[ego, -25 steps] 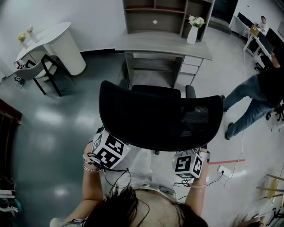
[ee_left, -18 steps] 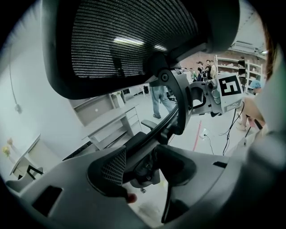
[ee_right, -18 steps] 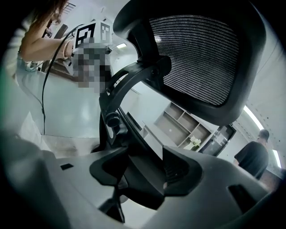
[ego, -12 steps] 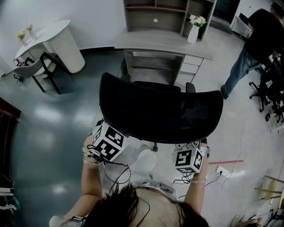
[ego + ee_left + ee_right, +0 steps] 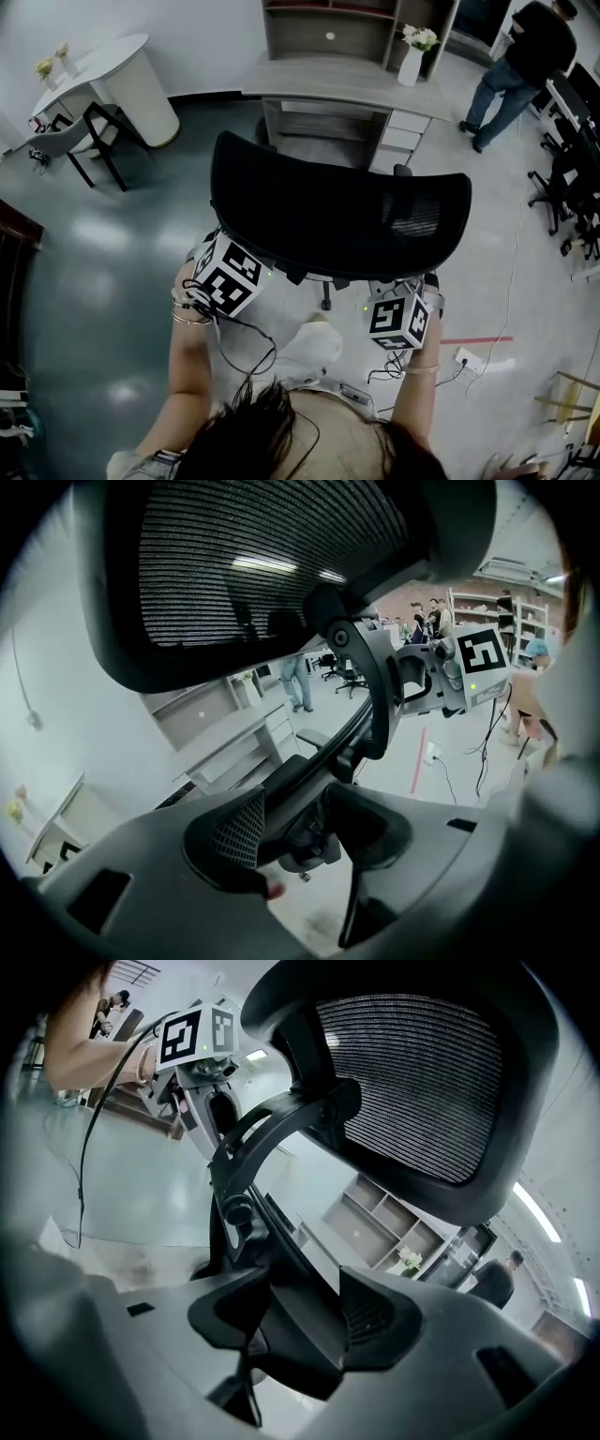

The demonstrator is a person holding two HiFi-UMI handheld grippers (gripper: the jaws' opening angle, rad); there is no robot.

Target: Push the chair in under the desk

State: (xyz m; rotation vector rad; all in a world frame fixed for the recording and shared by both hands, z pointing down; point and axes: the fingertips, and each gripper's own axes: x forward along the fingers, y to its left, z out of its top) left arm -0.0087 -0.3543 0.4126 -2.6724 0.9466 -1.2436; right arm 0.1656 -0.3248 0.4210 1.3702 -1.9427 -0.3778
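Note:
A black mesh-backed office chair (image 5: 337, 220) stands in the middle of the head view, its back towards me and its seat facing the grey desk (image 5: 347, 86) at the top. My left gripper (image 5: 291, 834) reaches under the backrest's lower left edge; its marker cube (image 5: 225, 278) shows there. A dark part of the chair's back frame fills the gap between its jaws. My right gripper (image 5: 300, 1324), with its cube (image 5: 398, 323), is at the lower right edge, and its jaws close on a black chair part. The fingertips are hidden by the backrest in the head view.
A shelf unit (image 5: 356, 23) rises behind the desk, with a white vase of flowers (image 5: 411, 58) and drawers (image 5: 403, 136) at its right. A white rounded table (image 5: 122, 80) and dark chair (image 5: 80, 141) stand left. A person (image 5: 525, 52) and office chairs (image 5: 572, 187) are at right; a power strip (image 5: 464, 356) lies on the floor.
The chair and both grippers have moved forward towards the desk. The person at right has walked away to the far upper right.

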